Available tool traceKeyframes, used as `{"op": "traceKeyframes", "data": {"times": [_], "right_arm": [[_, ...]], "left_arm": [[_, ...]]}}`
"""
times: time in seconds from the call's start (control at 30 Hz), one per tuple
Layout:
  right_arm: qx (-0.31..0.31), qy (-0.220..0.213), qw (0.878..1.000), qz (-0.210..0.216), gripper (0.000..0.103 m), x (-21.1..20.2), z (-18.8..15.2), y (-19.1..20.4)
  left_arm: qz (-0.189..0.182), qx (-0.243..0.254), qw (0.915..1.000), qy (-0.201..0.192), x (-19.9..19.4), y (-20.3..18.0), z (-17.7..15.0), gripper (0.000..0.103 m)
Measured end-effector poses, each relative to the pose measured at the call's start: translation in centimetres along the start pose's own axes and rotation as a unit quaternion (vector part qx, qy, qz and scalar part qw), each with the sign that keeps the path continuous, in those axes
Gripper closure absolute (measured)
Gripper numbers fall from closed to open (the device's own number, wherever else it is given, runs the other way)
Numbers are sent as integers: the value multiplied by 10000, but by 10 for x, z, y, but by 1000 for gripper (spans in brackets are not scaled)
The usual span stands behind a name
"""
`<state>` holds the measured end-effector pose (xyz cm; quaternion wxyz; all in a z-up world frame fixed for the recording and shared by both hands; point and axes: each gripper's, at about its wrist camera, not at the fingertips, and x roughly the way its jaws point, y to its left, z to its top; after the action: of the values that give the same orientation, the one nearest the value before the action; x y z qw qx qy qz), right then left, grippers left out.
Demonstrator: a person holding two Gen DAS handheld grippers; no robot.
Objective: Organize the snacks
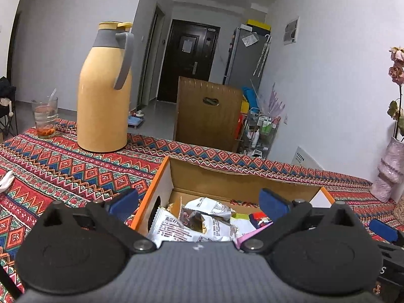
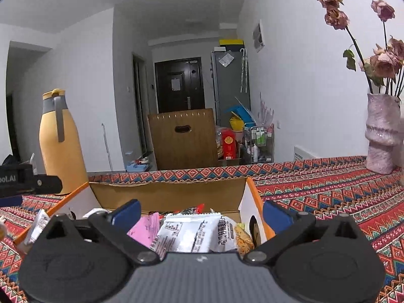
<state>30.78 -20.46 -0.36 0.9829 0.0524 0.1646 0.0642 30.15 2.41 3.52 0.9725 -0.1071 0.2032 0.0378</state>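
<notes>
Left gripper, right gripper: fingers spread wide, grasping nothing, one over each side of the box; snack packets heaped inside it: light, crinkly, slippery, likely crushable; pinch a sealed edge; thermos beyond the box on the bench.
</notes>
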Motion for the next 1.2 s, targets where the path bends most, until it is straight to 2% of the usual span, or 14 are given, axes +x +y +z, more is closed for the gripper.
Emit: {"op": "traceKeyframes", "data": {"times": [0.2,0.33,0.57,0.73,1.2], "right_arm": [[28,43,10000,-34,0,-1,2,-1],[88,-93,9999,-85,0,-12,10,-1],[-6,-363,9993,25,0,-55,24,0],[-58,-399,9991,129,0,-91,24,0],[-147,111,9991,394,0,-175,-28,-5]], "left_arm": [[10,44,10000,-78,-8,-4,2,0],[-68,176,9997,-175,-25,-9,6,0],[-254,393,9985,-278,-73,-7,6,0],[-437,414,9979,-240,-109,0,-6,0],[-713,424,9963,241,-175,19,-68,0]]}}
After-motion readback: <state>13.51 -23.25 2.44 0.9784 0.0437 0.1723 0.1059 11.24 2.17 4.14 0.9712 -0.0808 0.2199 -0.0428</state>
